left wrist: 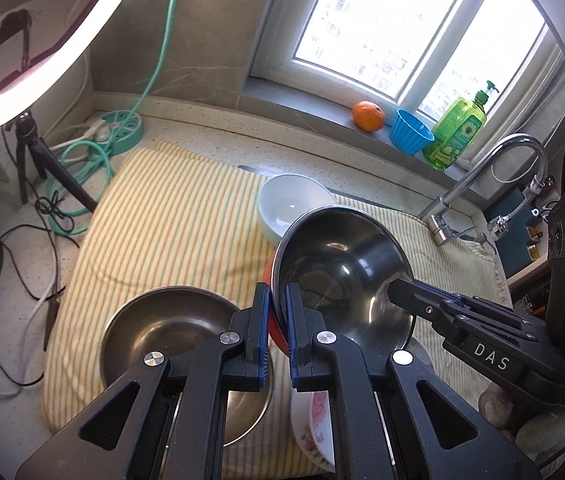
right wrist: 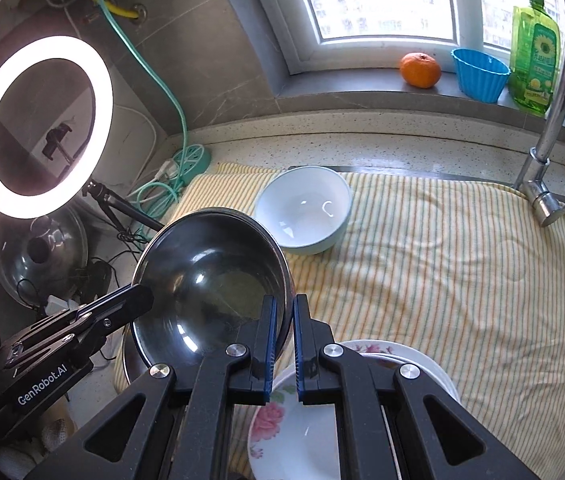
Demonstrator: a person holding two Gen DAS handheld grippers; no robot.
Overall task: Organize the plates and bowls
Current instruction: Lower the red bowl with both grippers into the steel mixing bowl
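The dark, shiny round stainless-steel bowl (right wrist: 210, 284) is off the desk, carried between both grippers: the left gripper (left wrist: 277, 294) has its jaws closed on the rim at one side, and the right gripper (right wrist: 282, 308) has its jaws closed on the rim at the opposite side. In the right wrist view the left gripper's fingers reach in from the left onto the far rim, so the two grips sit roughly across a diameter. A bowl has no long axis; what counts is where its mouth faces, and here it is tipped, the hollow turned up and toward the cameras, not level.

Below and to the left of the carried bowl, in the left wrist view, a second, duller round steel bowl (left wrist: 170, 320) rests mouth-up on the yellow-striped towel (left wrist: 170, 208). That looks the likely nest for it, and the left hand is the nearer one. A pale white ceramic bowl (right wrist: 302, 210) stands further back on the towel, well apart. A stack of white plates with pink flowers (right wrist: 282, 436) lies just below the right jaws. A red edge shows under the carried bowl in the left view; I cannot tell what it is.
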